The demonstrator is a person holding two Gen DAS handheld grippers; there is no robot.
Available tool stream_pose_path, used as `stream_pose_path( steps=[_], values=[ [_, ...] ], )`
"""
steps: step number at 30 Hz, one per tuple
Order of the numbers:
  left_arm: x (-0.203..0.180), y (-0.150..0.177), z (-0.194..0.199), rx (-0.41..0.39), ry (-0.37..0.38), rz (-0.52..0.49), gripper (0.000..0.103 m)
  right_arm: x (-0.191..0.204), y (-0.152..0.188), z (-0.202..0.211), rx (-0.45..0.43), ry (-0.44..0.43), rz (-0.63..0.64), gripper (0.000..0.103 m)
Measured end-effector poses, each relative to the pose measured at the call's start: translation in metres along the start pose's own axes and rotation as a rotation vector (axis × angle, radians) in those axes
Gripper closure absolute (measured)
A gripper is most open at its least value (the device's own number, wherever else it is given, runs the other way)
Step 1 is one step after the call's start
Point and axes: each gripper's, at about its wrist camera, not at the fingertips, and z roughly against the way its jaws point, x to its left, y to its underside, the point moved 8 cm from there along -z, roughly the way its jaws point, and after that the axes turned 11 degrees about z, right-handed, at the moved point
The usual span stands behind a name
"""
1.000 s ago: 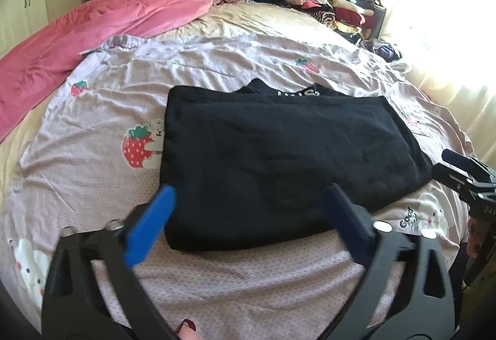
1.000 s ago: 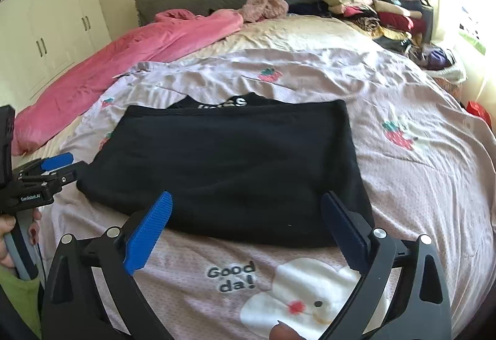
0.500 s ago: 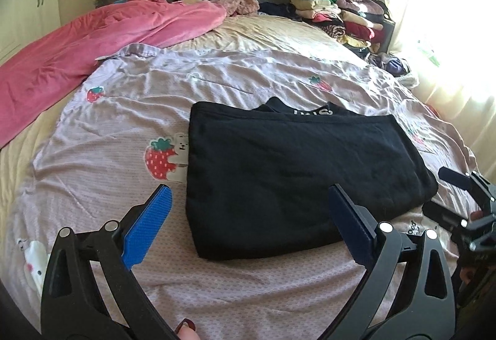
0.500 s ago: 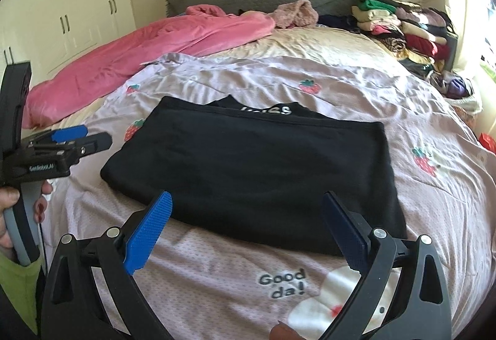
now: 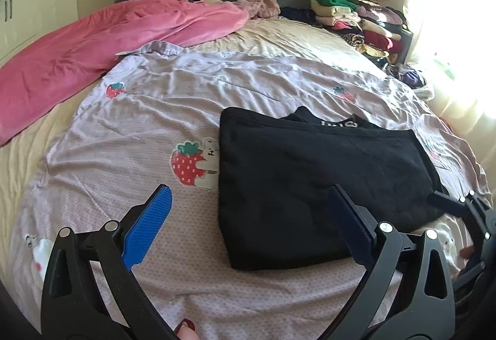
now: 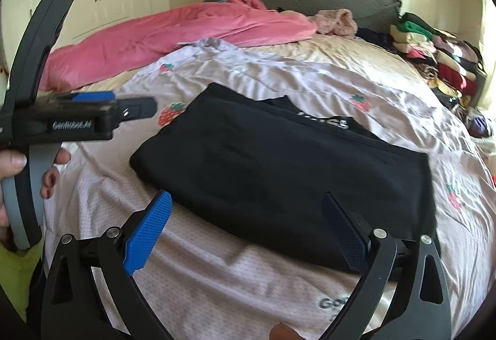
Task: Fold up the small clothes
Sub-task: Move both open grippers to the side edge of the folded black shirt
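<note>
Your black garment (image 5: 313,185) lies folded into a rectangle on the bed (image 5: 124,138), seemingly needing another fold, both hand-held grippers (image 5: 248,231) (image 6: 245,234) wide open, empty.

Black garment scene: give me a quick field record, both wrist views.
garment: black garment, folded into a rough rectangle, lying flat
lettering: white print on the layer showing at its far edge, unreadable
surface: lilac strawberry-print sheet on the bed
left gripper: fingers open, holding nothing, off the garment's near left corner
right gripper: fingers open, holding nothing, over the near edge
contact: neither gripper visibly grips the cloth
background: pink blanket far left; stack of folded clothes far right
</note>
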Motion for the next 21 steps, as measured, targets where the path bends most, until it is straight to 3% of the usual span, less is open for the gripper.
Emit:
stream_pose_path(
  steps=[9, 21],
  values=[
    [0.017, -0.006, -0.007, 0.004, -0.028, 0.043, 0.010, 0.029, -0.006, -0.033, 0.030, -0.019, 0.082, 0.007],
    [0.040, -0.014, -0.028, 0.018, -0.064, 0.101, 0.010, 0.039, 0.003, -0.078, 0.098, 0.042, 0.187, 0.007]
  ],
)
